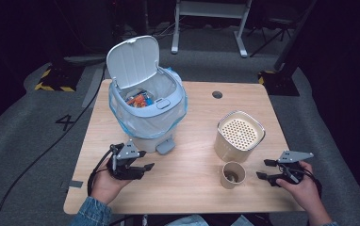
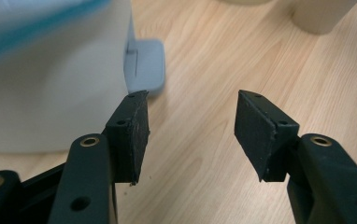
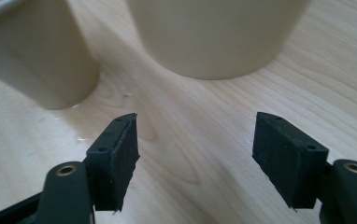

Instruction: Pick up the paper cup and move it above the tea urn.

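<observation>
A white pedal bin point(image 1: 145, 108) with a blue liner stands at the table's left, its lid up and orange wrappers inside. My left gripper point(image 1: 146, 159) hovers low just in front of it, open and empty. In the left gripper view the open gripper point(image 2: 190, 126) points past the bin's wall point(image 2: 50, 93) and grey pedal point(image 2: 146, 65). A beige canister point(image 1: 239, 134) with a perforated top stands at the right, a paper cup point(image 1: 233, 174) in front of it. My right gripper point(image 1: 263, 168) sits right of the cup, open. Ahead of the right gripper point(image 3: 195, 149) are the cup point(image 3: 36, 51) and canister point(image 3: 214, 32).
The wooden table point(image 1: 192, 197) has a round cable hole point(image 1: 217, 94) near its far edge and a strip of tape point(image 1: 74, 184) at its left front edge. Small droplets lie on the wood near the cup point(image 3: 81, 137). Desk legs stand beyond the table.
</observation>
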### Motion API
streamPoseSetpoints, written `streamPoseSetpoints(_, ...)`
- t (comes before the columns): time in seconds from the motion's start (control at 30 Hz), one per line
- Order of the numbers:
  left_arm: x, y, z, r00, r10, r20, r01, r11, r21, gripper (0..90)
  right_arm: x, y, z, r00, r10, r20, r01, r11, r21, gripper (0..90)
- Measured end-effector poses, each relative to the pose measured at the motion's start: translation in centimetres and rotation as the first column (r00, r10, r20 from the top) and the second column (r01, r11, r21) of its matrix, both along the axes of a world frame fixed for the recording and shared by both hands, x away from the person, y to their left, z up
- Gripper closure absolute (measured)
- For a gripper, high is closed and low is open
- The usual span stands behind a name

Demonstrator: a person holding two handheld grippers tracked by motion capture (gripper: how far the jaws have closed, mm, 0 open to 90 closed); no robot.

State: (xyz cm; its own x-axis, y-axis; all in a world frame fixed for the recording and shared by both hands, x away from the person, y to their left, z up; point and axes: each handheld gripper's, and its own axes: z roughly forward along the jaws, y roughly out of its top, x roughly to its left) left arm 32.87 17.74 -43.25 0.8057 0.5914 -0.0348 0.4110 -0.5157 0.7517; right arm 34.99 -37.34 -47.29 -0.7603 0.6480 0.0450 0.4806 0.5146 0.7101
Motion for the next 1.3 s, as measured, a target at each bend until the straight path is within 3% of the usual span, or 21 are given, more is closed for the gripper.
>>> streamPoseSetpoints(0.1, 0.6, 0.5, -1.5, 0.9985, -0.008, -0.054, 0.008, 1.0, -0.005, 45.3, -0.4, 0.4, 0.1, 0.9985, 0.052, -0.016, -0.052, 0.9985, 0.017, 30.2)
streamPoseSetpoints(0.3, 1.6, 0.9, -3.8, 0.9908, 0.012, -0.134, -0.003, 0.9979, 0.064, 45.6, -1.7, 2.0, 0.2, 0.9889, 0.148, 0.011, -0.148, 0.9889, -0.015, 26.9)
streamPoseSetpoints(0.53, 2.2, 0.8, -5.3, 0.9858, 0.055, -0.159, -0.032, 0.9888, 0.146, 45.0, -2.7, 3.9, -0.1, 0.9794, 0.199, 0.037, -0.199, 0.9797, 0.02, 21.5)
streamPoseSetpoints(0.73, 2.1, 0.8, -5.6, 0.9891, 0.057, -0.136, -0.037, 0.9885, 0.146, 43.7, -2.9, 5.4, -0.4, 0.9747, 0.216, 0.056, -0.22, 0.9723, 0.078, 19.5)
streamPoseSetpoints(0.93, 1.9, 1.4, -6.6, 0.9983, 0.029, -0.051, -0.024, 0.995, 0.097, 36.0, -2.9, 7.2, -0.9, 0.9716, 0.219, 0.09, -0.228, 0.9682, 0.104, 19.4)
streamPoseSetpoints(1.0, 1.8, 1.6, -7.1, 0.9995, 0.025, -0.021, -0.023, 0.9981, 0.057, 34.2, -2.9, 7.5, -1.1, 0.9702, 0.218, 0.106, -0.229, 0.9666, 0.114, 19.4)
streamPoseSetpoints(1.3, 1.8, 1.7, -7.1, 0.9993, 0.026, -0.025, -0.025, 0.9982, 0.055, 33.4, -2.7, 8.6, -2.2, 0.9686, 0.205, 0.141, -0.229, 0.9546, 0.19, 20.5)
